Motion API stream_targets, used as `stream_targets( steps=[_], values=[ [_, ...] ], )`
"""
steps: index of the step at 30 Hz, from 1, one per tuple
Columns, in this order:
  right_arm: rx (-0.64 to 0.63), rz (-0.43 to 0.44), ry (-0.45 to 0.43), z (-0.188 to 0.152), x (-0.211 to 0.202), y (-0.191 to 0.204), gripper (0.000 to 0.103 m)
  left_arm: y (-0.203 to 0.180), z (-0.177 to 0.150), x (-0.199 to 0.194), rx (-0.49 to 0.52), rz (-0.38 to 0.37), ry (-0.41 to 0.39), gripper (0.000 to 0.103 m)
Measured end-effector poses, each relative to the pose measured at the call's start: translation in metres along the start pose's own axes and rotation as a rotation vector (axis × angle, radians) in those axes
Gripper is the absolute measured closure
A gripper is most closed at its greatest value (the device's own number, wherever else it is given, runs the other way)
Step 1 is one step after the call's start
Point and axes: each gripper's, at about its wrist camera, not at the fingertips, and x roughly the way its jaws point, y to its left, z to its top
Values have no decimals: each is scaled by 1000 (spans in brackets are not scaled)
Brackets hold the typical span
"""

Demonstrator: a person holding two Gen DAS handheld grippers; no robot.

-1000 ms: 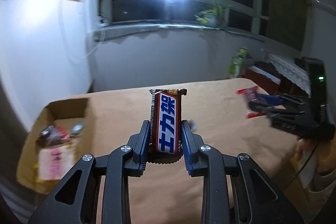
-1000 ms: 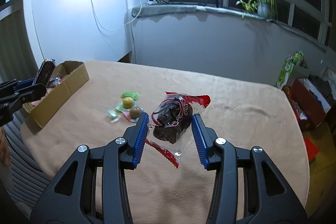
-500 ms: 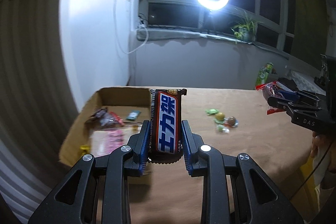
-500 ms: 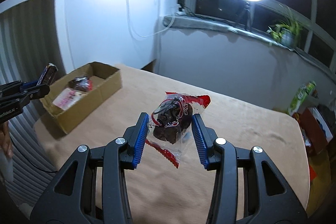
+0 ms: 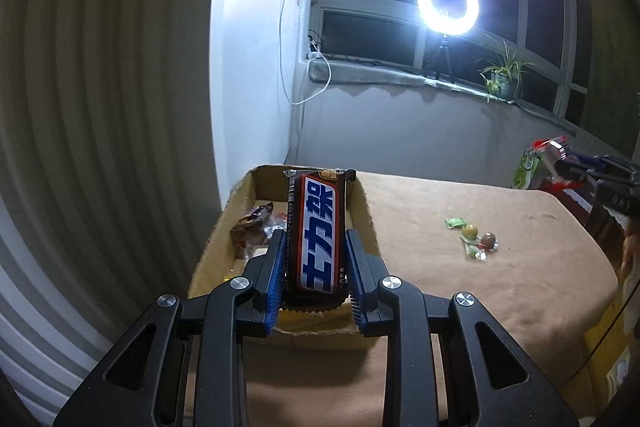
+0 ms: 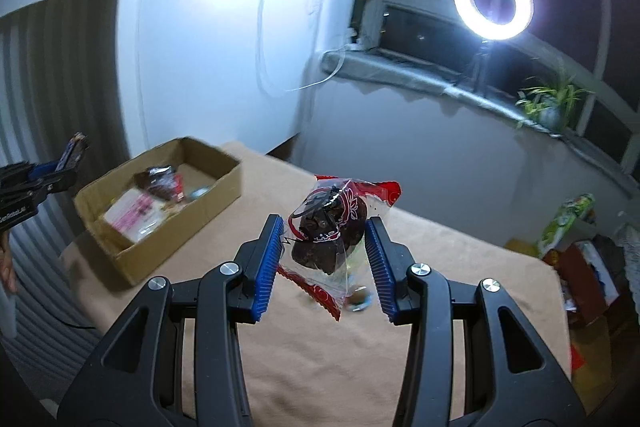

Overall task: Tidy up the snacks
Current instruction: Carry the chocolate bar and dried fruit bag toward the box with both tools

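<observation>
Left wrist view: the left gripper (image 5: pixel 315 259) has its blue-padded fingers (image 5: pixel 275 279) closed on a chocolate bar (image 5: pixel 318 235), held upright above the near end of the cardboard box (image 5: pixel 362 203). The bar's wrapper is dark brown with a red-edged blue band carrying large white characters, and its crimped ends show at top and bottom. Inside the box lie a dark crumpled packet (image 5: pixel 254 225) and a pink-printed packet (image 6: pixel 134 215). The box sits at the left end of the bench (image 5: pixel 500 291), which wears a tan cloth. Small wrapped candies (image 5: pixel 476 237) lie in a cluster well to the right of the box.

Right wrist view: the right gripper (image 6: pixel 326 259) pinches a clear red-trimmed bag (image 6: pixel 340 223) with a dark brown lumpy snack inside, held above the bench, apart from the box.
</observation>
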Motion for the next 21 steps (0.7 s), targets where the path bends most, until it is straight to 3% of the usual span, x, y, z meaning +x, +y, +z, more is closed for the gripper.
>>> stream_targets(
  steps=[5, 11, 14, 21],
  values=[
    [19, -53, 0, 7, 2, -14, 59, 3, 4, 14, 6, -22, 8, 77],
    [15, -16, 18, 10, 26, -3, 59, 7, 7, 34, 18, -24, 28, 77],
    [13, 64, 29, 10, 47, 15, 59, 12, 5, 45, 13, -13, 48, 77],
    [-61, 309, 51, 20, 109, 101, 59, 21, 5, 82, 29, 32, 117, 77]
  ],
)
